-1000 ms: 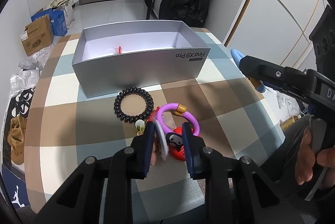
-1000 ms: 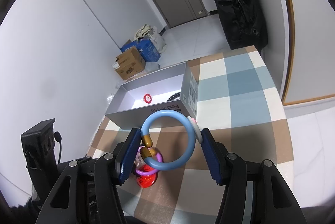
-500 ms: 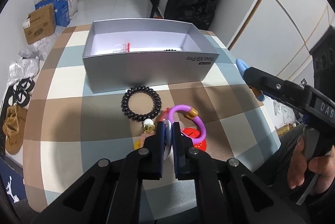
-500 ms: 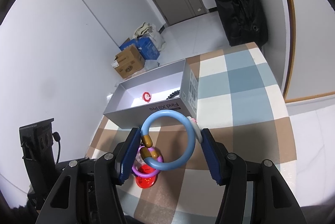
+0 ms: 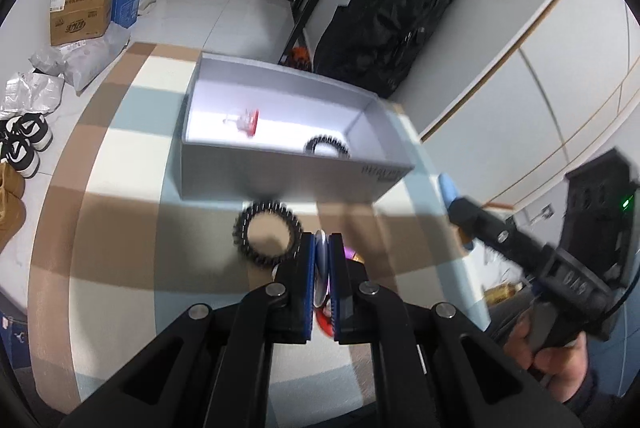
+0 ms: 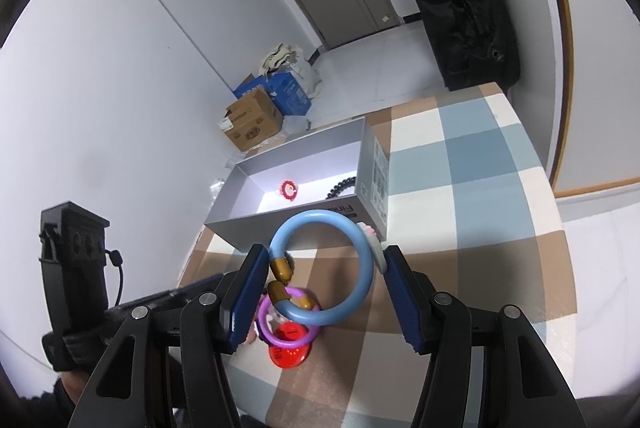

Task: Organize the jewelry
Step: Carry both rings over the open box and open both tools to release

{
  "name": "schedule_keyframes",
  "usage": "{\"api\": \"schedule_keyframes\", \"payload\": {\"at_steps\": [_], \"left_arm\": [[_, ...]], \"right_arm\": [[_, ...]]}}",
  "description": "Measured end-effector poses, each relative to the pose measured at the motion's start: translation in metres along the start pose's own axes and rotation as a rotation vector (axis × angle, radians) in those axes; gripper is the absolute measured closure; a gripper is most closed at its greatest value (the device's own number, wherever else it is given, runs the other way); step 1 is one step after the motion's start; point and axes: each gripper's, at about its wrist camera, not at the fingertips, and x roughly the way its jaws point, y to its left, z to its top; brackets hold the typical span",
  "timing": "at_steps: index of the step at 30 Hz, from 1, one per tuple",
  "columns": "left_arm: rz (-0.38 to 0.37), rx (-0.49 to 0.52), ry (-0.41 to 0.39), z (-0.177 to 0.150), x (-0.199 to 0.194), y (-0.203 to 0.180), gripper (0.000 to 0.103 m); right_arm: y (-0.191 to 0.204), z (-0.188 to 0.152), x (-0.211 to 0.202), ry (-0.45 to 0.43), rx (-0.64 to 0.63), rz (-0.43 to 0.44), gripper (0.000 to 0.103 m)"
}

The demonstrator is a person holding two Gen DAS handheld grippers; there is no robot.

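Left wrist view, motion-blurred: the left gripper (image 5: pixel 322 248) is pinched on a thin white disc-shaped piece (image 5: pixel 320 260), largely hidden between its blue pads, above the checked surface (image 5: pixel 120 228); a black coiled band (image 5: pixel 267 238) lies just before the open grey cardboard box (image 5: pixel 280 176), which holds a second black band (image 5: pixel 327 147) and a small red trinket (image 5: pixel 247 120). Right wrist view: the right gripper (image 6: pixel 326 270), widely spread, clasps a light-blue plastic ring (image 6: pixel 324 270) with gold caps, which partly covers a purple ring (image 6: pixel 286 324) and red disc (image 6: pixel 289 346).
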Motion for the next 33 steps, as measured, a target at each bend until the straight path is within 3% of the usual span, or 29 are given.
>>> {"api": "schedule_keyframes", "payload": {"at_steps": [5, 12, 20, 33], "left_arm": [[-0.072, -0.038, -0.041, 0.017, -0.005, 0.003, 0.101], [-0.114, -0.089, -0.081, 0.045, -0.004, 0.010, 0.101], [-0.094, -0.083, -0.076, 0.077, 0.012, 0.012, 0.101], [-0.054, -0.089, -0.005, 0.089, 0.043, 0.031, 0.101]], "right_arm": [[0.009, 0.005, 0.006, 0.004, -0.026, 0.015, 0.045], [0.027, 0.028, 0.009, -0.024, -0.105, 0.023, 0.045], [0.034, 0.057, 0.032, 0.007, -0.142, 0.029, 0.045], [0.026, 0.084, 0.082, 0.074, -0.189, 0.043, 0.045]]}}
